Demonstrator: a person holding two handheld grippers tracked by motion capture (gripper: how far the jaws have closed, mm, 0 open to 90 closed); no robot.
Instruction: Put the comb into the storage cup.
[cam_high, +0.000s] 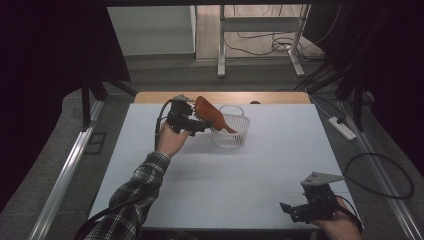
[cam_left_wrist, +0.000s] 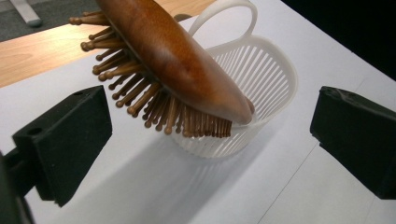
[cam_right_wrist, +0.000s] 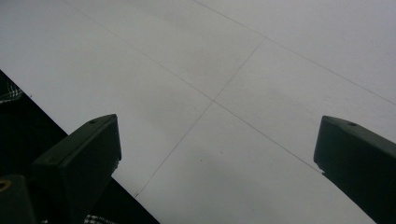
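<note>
We see the wooden hairbrush (cam_left_wrist: 182, 70) leaning handle-down in the white basket (cam_left_wrist: 271, 70) on the table (cam_high: 250, 175), with the left gripper (cam_left_wrist: 210, 140) spread wide just beside it and the right gripper (cam_right_wrist: 215, 158) likewise spread, holding nothing.

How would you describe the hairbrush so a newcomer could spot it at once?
Start at the white table and go to its far edge, where a small white basket stands. The hairbrush leans out of it, handle end down inside. It is the one reddish-brown wooden thing there, with wooden bristles.
</note>
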